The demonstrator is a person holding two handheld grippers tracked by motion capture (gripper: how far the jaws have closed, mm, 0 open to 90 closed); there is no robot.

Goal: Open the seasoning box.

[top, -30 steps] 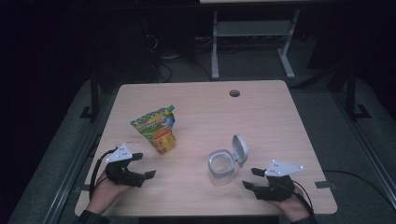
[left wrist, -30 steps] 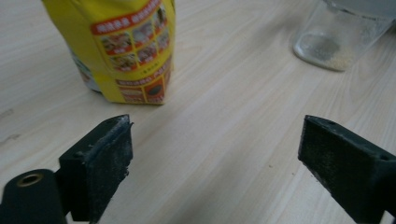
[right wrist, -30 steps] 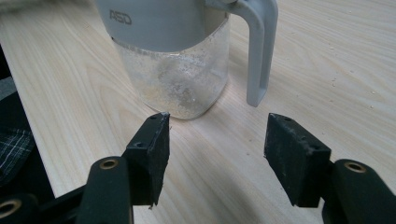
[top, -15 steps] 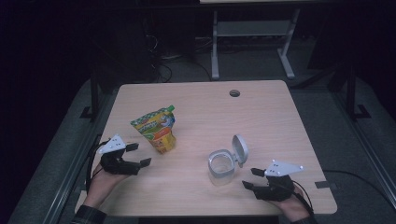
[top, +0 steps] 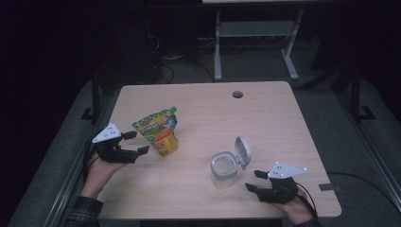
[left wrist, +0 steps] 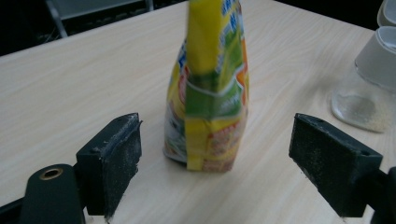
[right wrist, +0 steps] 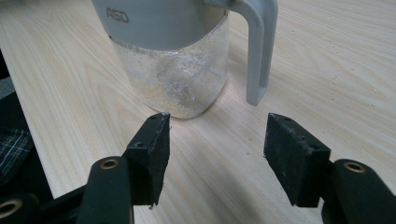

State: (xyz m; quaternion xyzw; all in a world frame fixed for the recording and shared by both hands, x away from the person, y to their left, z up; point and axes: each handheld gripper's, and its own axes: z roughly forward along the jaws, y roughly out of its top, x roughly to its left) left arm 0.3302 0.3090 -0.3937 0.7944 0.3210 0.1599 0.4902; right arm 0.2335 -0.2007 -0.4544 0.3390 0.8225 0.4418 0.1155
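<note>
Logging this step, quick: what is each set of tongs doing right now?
Left tongs: open, jaws just closing slightly, nothing held, aimed at the snack pouch.
Right tongs: open, nothing held, just short of the glass jar.

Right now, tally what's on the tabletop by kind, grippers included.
Yellow-green-orange printed foil pouch, standing: 1
Clear glass jar with grey flip lid, lid open: 1
Black hand-held grippers, jaws open: 2, left gripper and right gripper
Total: 4
</note>
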